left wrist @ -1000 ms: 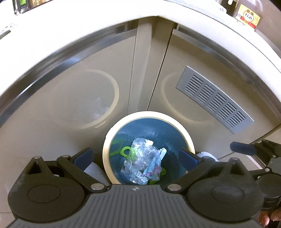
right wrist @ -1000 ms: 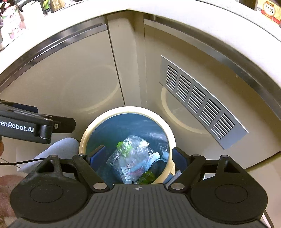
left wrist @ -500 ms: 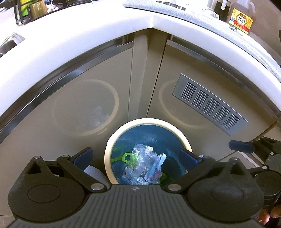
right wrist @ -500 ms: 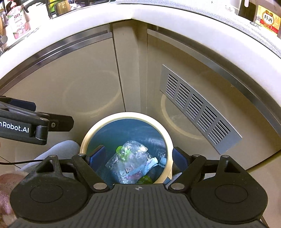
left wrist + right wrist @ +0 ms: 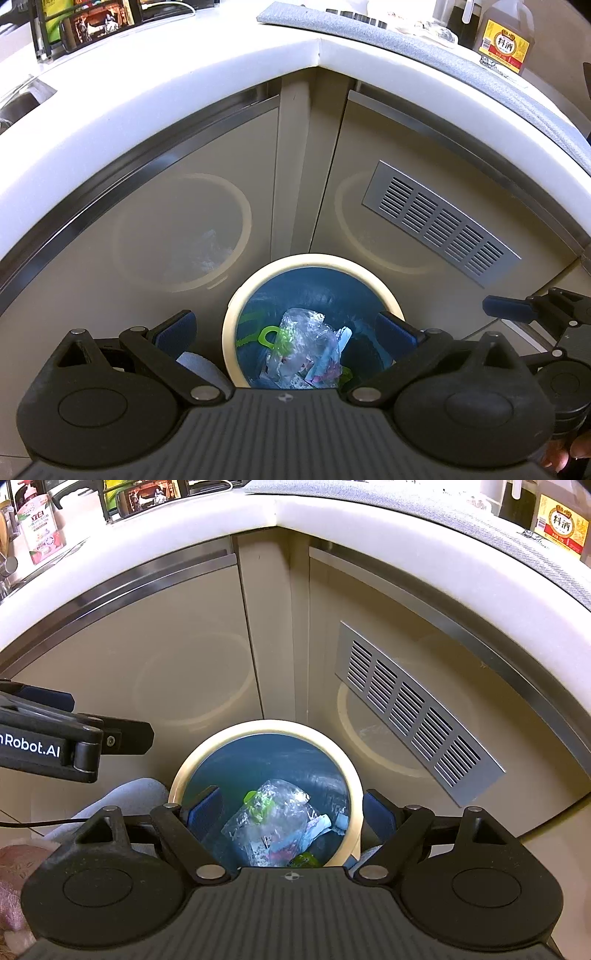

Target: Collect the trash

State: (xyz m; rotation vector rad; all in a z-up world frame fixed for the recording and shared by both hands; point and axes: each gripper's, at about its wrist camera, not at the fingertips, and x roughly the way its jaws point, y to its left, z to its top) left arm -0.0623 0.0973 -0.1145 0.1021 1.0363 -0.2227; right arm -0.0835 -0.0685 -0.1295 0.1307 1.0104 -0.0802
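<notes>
**Trash settled in the round bin, both grippers hanging empty above it**

A round bin [image 5: 236,306] with a smooth cream rim stands on the floor in the inner corner of two glossy beige cabinet fronts. It is lined with a thin blue plastic bag [image 5: 314,288] whose film wrinkles against the wall. At the bottom lies the trash [image 5: 306,343]: a crumpled clear plastic wrapper with glinting creases, printed paper scraps in pink and white, and a bright green plastic piece with a loop-shaped end [image 5: 267,338].

The left gripper [image 5: 284,328] points steeply down over the bin, its matte black linkage arms spread and its blue rubbery pads [image 5: 173,328] wide apart; the jaws are open with nothing between them but the view into the bin. The right gripper [image 5: 290,812] hangs just beside it in the same pose, jaws likewise open and empty, one pad over the bin's mouth and the other outside the rim.

The polished cabinet doors mirror the bin's rim as pale rings. A rectangular brushed-metal vent grille [image 5: 439,227] with rows of narrow slots sits on the right-hand door. Above runs the thick, rounded white edge of the bench [image 5: 184,74], topped on the right by a grey woven mat [image 5: 461,66] carrying an amber bottle with a yellow label [image 5: 504,38].
</notes>
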